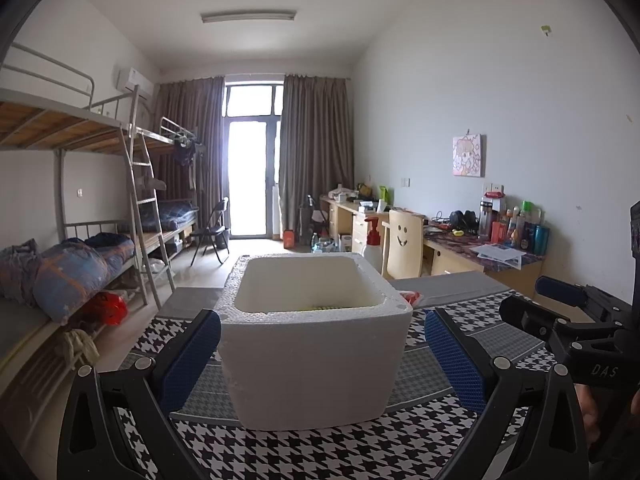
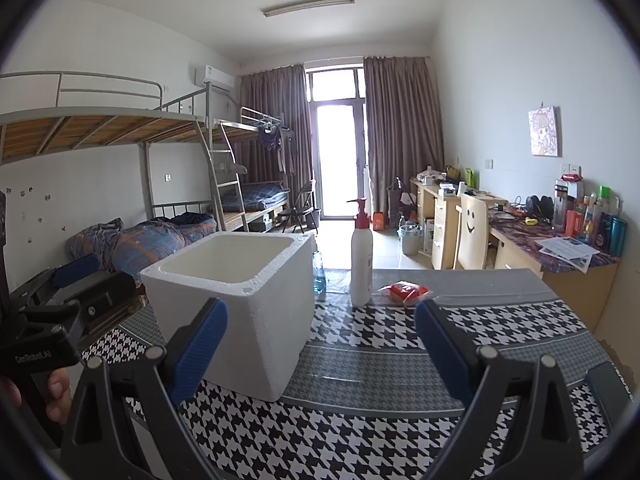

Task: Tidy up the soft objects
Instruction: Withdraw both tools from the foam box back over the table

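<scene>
Left wrist view: the left gripper (image 1: 322,354) stands wide open before a white foam box (image 1: 316,344) on the houndstooth-covered desk (image 1: 360,452). The right gripper (image 2: 320,344), likewise open, faces a red soft packet (image 2: 405,292) beside a pump bottle (image 2: 361,256).

The foam box (image 2: 244,300) looks matt, white and grainy-edged, the houndstooth tablecloth (image 2: 360,432) woven, the pump bottle (image 2: 361,258) smooth plastic, the finger pads (image 1: 192,360) ribbed blue rubber.
</scene>
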The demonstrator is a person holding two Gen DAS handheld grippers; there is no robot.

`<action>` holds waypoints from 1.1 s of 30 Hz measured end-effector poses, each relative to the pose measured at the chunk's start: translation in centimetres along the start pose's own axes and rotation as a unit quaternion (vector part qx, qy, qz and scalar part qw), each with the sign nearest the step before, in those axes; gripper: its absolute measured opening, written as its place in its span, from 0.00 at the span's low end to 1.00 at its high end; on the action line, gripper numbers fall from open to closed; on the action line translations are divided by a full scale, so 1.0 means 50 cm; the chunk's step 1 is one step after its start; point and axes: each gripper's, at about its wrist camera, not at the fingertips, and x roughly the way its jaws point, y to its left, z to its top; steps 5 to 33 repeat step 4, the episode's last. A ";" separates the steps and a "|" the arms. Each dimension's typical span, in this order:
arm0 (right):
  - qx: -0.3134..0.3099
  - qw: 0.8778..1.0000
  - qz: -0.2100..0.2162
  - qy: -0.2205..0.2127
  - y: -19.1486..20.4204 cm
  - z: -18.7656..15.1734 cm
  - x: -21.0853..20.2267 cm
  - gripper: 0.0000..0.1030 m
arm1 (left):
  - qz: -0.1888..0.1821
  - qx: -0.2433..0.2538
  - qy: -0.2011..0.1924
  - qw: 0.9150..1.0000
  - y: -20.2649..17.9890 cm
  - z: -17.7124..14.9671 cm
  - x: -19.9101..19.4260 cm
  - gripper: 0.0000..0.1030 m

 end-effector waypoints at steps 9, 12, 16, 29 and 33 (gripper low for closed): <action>-0.002 1.000 -0.002 0.004 0.000 0.000 0.003 0.94 | 0.000 -0.007 0.001 1.000 0.004 -0.001 0.000 0.99; -0.002 1.000 -0.002 0.004 0.000 0.000 0.003 0.94 | 0.000 -0.007 0.001 1.000 0.004 -0.001 0.000 0.99; -0.002 1.000 -0.002 0.004 0.000 0.000 0.003 0.94 | 0.000 -0.007 0.001 1.000 0.004 -0.001 0.000 0.99; -0.002 1.000 -0.002 0.004 0.000 0.000 0.003 0.94 | 0.000 -0.007 0.001 1.000 0.004 -0.001 0.000 0.99; -0.002 1.000 -0.002 0.004 0.000 0.000 0.003 0.94 | 0.000 -0.007 0.001 1.000 0.004 -0.001 0.000 0.99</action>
